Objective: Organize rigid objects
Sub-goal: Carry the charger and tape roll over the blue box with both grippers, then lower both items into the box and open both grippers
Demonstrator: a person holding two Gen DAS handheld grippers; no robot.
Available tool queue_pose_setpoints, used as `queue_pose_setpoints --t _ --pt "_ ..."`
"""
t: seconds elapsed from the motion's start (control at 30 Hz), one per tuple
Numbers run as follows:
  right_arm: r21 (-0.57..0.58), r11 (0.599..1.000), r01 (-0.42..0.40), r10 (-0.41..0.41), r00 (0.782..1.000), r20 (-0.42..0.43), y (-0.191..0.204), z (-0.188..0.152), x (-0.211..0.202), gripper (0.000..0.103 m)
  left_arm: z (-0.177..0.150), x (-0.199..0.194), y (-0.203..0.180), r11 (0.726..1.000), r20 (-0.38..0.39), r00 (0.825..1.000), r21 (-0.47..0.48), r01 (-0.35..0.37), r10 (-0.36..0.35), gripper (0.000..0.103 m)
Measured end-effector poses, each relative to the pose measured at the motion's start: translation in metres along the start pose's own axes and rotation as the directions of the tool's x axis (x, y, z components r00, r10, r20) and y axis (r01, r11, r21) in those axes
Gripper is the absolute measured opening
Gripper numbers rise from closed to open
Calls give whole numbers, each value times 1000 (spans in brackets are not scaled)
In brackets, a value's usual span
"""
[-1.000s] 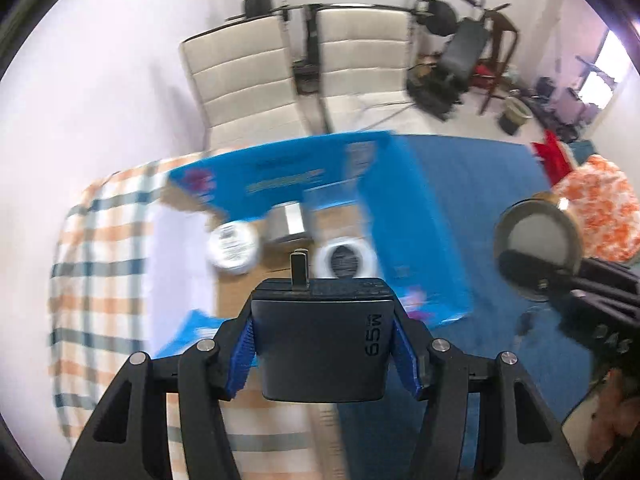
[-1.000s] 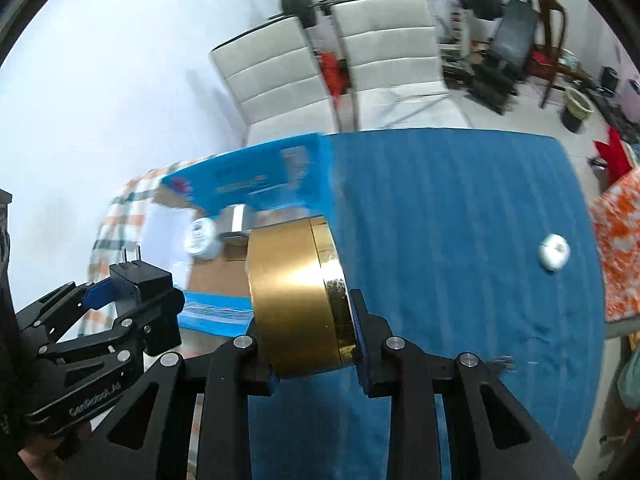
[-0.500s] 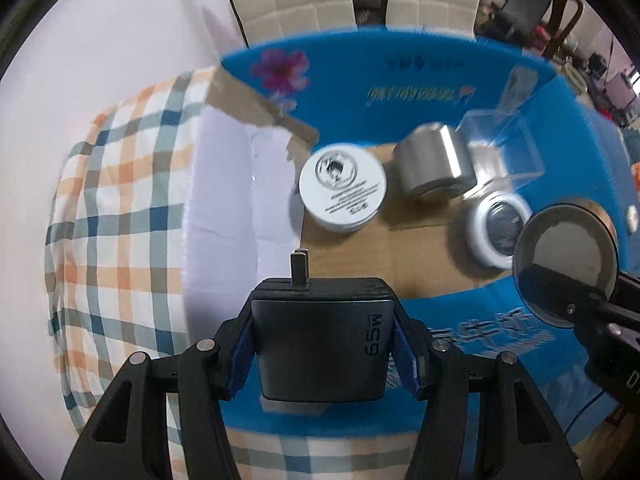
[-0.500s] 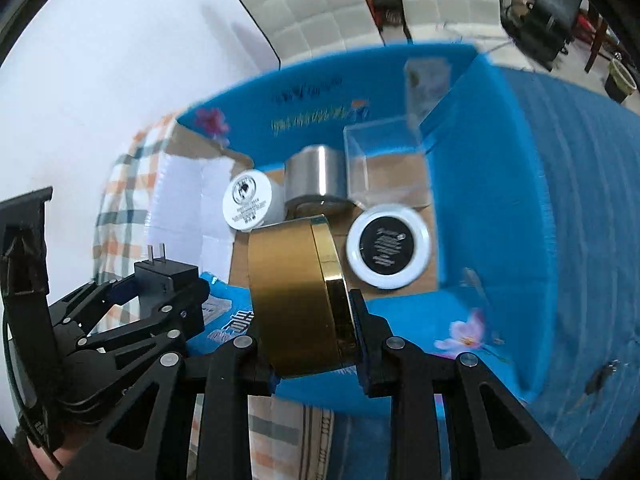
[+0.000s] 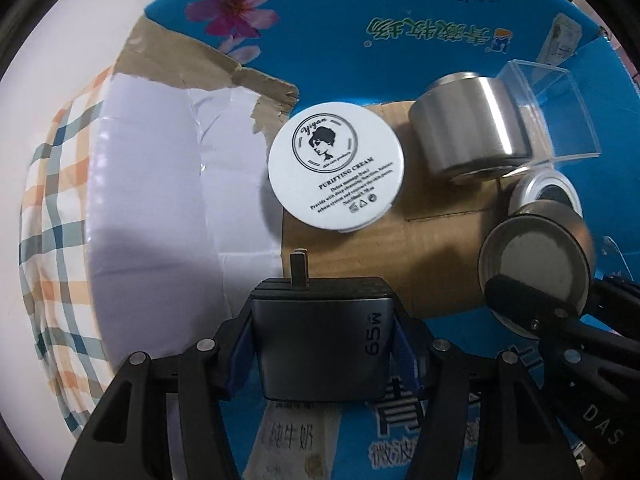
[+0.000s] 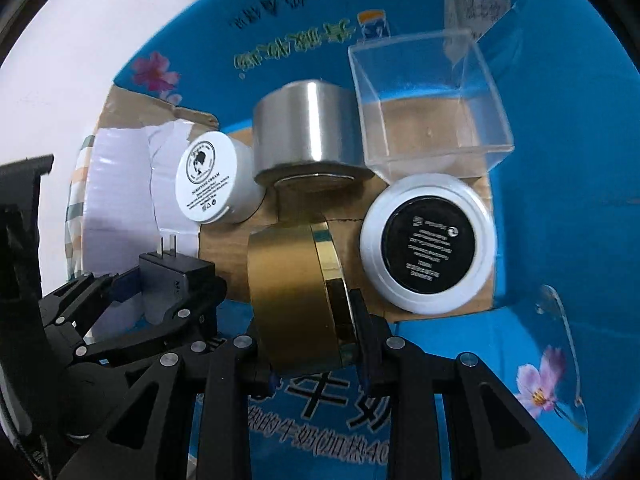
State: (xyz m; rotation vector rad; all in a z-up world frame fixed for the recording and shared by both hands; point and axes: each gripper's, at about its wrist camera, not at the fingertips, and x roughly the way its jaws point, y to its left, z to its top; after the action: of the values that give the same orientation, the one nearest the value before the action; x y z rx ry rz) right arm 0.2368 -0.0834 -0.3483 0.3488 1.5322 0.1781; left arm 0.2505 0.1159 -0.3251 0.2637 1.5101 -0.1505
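An open blue cardboard box [image 5: 420,8] rests on a checked cloth [image 5: 48,216]. On its brown floor [image 5: 440,264], taking the white cream jar [image 5: 335,166] as landmark: a silver cylinder on its side [image 5: 468,120] lies just right of it, a clear plastic box [image 6: 428,104] beyond that, and a white jar with a black lid [image 6: 428,250] sits right and nearer the camera

Four things are found on the floor of the box [image 6: 560,152]. In the right wrist view, the cream jar [image 6: 210,178] lies at nine o'clock of the metal cylinder [image 6: 308,132]; the clear case [image 6: 428,108] is set at three o'clock of that cylinder, and the dark-lidded jar [image 6: 428,244] just at six o'clock of the case.
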Motion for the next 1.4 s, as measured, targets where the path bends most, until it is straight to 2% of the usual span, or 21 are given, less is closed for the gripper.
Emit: queue_pose_setpoints --t 0.17,0.6,0.9,1.03,1.13,1.2,1.3,1.37,1.4 --pt "5 999 33 -33 999 -24 -3 6 15 31 10 7 -3 1000 -26 1000 12 10 -9 57" --pt "22 998 53 -51 996 -79 -10 15 35 34 20 23 1 999 -91 995 -20 49 -51 57" --pt "-4 996 90 -90 994 -69 -1 7 34 48 -3 18 6 998 -106 992 -20 63 -65 58" --pt "2 996 86 -85 994 -66 -3 2 28 59 -5 6 13 996 -96 992 -36 81 -84 59" --pt "-16 994 109 -109 993 -48 -2 -7 17 65 -7 -4 17 996 -72 994 -40 80 -83 70" --pt "-34 989 144 -145 989 -24 -1 -9 9 66 -9 -11 21 998 -48 997 -47 52 -54 90" --pt "-35 985 167 -167 986 -5 2 -9 -2 69 -10 -17 30 994 -28 996 -78 80 -82 93" --pt "-26 987 160 -160 987 4 2 -9 -9 82 -14 -22 35 992 -16 995 -86 95 -97 93" --pt "-25 987 160 -159 987 9 2 -9 -11 83 -16 -25 36 992 -11 996 -86 92 -94 93"
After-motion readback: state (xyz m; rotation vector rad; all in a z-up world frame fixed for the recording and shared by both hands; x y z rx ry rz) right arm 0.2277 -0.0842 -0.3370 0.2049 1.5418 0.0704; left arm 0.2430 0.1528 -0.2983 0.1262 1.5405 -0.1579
